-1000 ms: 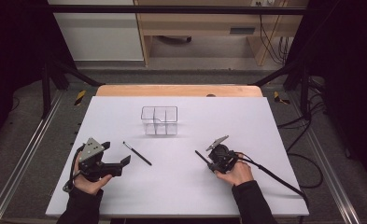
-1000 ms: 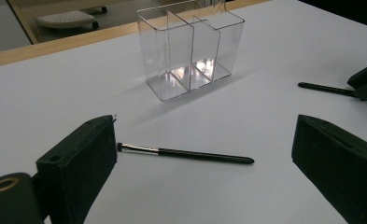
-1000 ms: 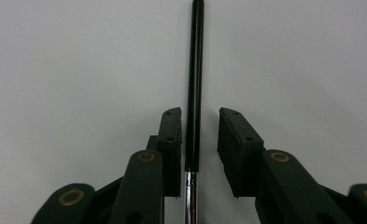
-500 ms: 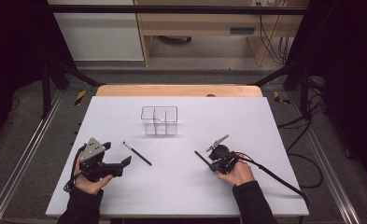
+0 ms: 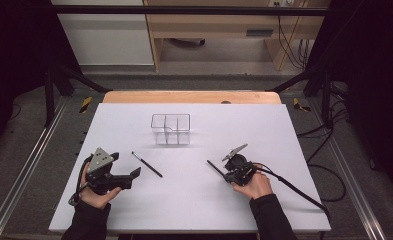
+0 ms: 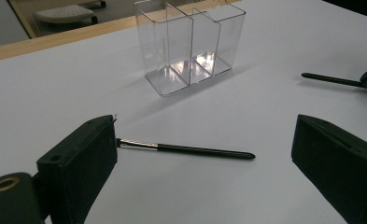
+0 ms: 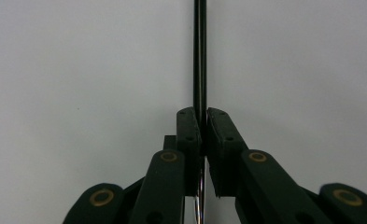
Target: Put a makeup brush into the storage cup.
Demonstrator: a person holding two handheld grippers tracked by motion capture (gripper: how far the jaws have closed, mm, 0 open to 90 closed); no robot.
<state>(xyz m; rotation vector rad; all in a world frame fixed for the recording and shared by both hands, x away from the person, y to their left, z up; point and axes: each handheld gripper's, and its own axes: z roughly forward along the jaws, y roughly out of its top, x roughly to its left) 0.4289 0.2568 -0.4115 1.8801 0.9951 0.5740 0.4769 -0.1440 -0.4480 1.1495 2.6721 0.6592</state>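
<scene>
Brush point(image 7: 200, 56), black, pinched in right gripper point(image 7: 203, 122), jaws just closed on its handle. Second brush point(image 6: 186, 150) flat on table point(image 5: 284, 130) between spread left gripper point(image 6: 204, 158) jaws. Organizer point(image 5: 171, 129) beyond.

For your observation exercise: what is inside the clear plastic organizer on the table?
The clear organizer has nothing inside; its see-through compartments show only bare floor and reflections. Both brushes lie outside it.

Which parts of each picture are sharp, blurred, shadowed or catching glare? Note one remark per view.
High view: even light on the white table, dark surroundings, soft shadow beside the clear organizer. Left gripper view: bright reflections on the organizer's base; the loose brush is sharp, the near jaws soft. Right gripper view: the right gripper, shut on a thin black brush, looks dim against a grey surface.
</scene>
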